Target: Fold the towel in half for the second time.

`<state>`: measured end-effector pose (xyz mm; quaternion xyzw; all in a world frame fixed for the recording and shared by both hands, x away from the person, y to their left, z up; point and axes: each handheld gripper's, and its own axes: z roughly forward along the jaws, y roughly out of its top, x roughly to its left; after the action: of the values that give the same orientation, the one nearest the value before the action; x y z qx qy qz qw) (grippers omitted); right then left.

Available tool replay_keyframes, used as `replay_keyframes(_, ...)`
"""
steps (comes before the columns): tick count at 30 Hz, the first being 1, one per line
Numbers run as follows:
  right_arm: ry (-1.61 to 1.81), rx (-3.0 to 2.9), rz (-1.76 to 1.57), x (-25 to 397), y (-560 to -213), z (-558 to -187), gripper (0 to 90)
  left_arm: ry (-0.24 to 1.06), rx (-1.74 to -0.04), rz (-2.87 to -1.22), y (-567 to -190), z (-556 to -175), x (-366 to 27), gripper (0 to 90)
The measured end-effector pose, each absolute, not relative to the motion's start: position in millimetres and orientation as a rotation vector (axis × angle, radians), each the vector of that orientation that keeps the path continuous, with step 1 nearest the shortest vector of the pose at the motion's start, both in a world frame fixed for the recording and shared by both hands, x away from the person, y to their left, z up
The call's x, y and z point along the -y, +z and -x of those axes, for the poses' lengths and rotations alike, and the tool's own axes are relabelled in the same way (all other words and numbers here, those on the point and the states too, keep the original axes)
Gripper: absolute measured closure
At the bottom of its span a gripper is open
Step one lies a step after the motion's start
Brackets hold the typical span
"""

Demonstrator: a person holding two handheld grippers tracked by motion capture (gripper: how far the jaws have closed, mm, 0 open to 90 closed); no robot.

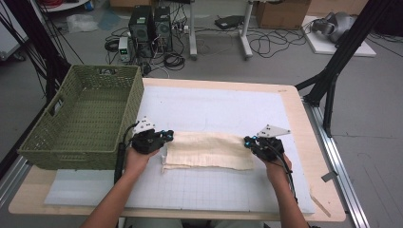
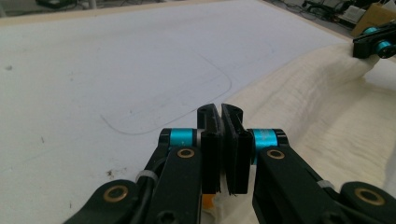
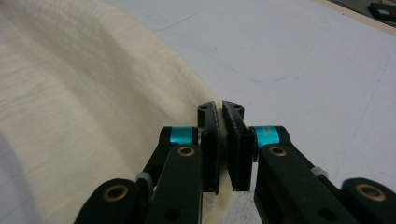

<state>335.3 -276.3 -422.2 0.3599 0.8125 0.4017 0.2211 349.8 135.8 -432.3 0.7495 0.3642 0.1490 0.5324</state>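
A cream cloth [image 1: 209, 149] lies as a folded strip across the middle of the white mat [image 1: 214, 109]. My left gripper [image 1: 167, 137] is at the cloth's far left corner and my right gripper [image 1: 247, 141] at its far right corner. In the left gripper view the jaws [image 2: 220, 112] are pressed together at the cloth's [image 2: 317, 116] edge, with fabric showing under them. The right gripper [image 2: 373, 42] holds the far end there. In the right gripper view the jaws [image 3: 220, 109] are shut with cloth [image 3: 70, 93] pinched between them.
A green woven basket [image 1: 81, 118] stands on the table's left side, close to my left hand. The wooden table edge [image 1: 304, 128] runs along the right. Black stand legs [image 1: 332, 71], computers and cables are on the floor beyond the table.
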Motion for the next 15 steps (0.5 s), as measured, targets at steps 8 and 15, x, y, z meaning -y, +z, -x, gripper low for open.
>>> replay_keyframes(8, 1.130, -2.266, -0.979, 280, -429, -313, 85.6, 0.342, -0.834, -1.803, -432, -336, -137, 85.5)
replay_keyframes(15, 1.133, -2.267, -0.964, 281, -428, -303, 85.4, 0.339, -0.816, -1.828, -436, -325, -137, 85.1)
